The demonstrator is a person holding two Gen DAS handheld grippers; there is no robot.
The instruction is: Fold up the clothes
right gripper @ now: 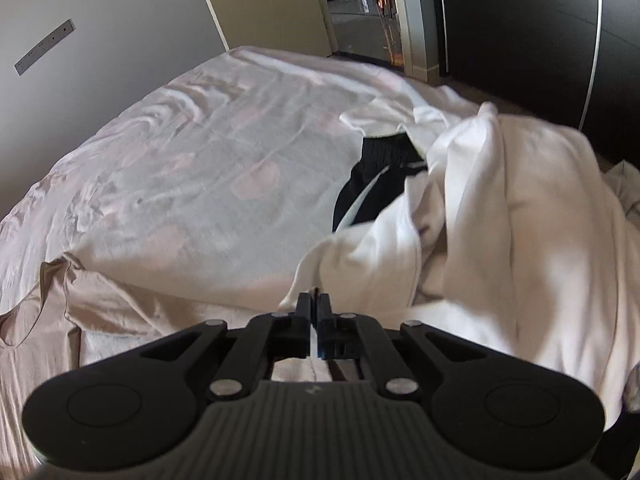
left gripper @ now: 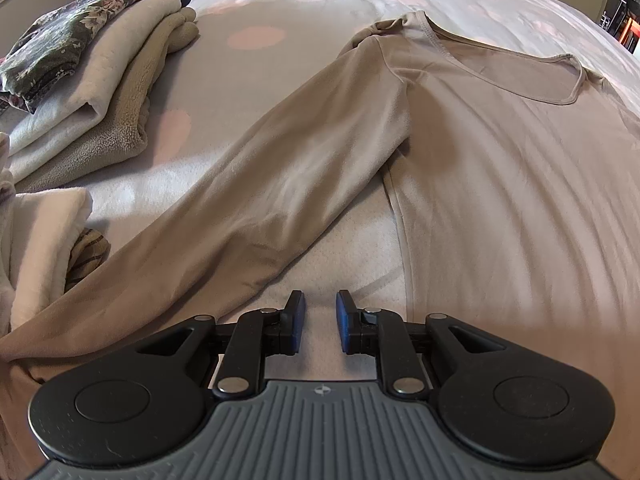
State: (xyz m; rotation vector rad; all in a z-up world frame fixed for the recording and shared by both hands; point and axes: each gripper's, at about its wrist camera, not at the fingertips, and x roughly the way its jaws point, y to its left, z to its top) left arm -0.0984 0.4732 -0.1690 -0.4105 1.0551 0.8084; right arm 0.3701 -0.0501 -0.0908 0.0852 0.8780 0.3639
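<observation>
Your bed (left gripper: 280, 92) fills both views, pale sheet with faded pink dots, wrinkled toward the grey wall (right gripper: 100, 40) at upper left of the right view. An open doorway (right gripper: 360, 0) sits top centre there, a dark panel (right gripper: 520, 32) upper right. The beige long-sleeve top (left gripper: 480, 160) lies flat at centre-right, sleeve running to lower left. Folded stack (left gripper: 100, 80) upper left. Your left gripper (left gripper: 320, 316) has its fingers slightly apart over bare sheet, nothing between. Your right gripper (right gripper: 314, 312) has its fingers together, at the white garment (right gripper: 480, 220); whether they pinch it you cannot tell.
</observation>
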